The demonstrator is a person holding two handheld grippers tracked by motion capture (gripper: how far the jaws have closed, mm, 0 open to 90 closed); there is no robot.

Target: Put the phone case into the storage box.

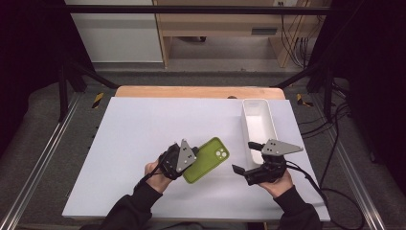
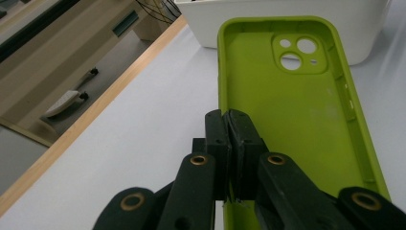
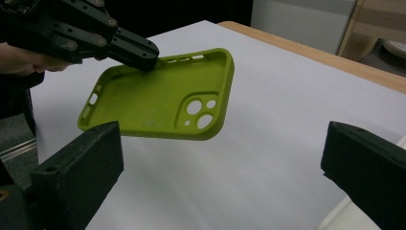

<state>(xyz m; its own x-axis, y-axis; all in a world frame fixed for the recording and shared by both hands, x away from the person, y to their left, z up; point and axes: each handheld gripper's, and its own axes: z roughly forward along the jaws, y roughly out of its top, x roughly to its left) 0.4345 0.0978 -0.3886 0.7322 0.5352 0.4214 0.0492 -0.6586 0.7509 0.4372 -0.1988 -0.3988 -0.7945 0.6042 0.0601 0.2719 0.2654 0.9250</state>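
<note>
- A white table in a dim lab, a white bin at its right.
- The left gripper pinches the long edge of a green phone case, lifted clear.
- The right gripper, jaws wide and empty, waits just beside; the case's camera end points towards the bin.

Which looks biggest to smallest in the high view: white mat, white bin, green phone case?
1. White mat, covering most of the tabletop.
2. White bin, at the mat's far right.
3. Green phone case, clamped by the left gripper and lifted slightly toward the camera, which may enlarge it a little; still clearly smaller than the bin.
</note>
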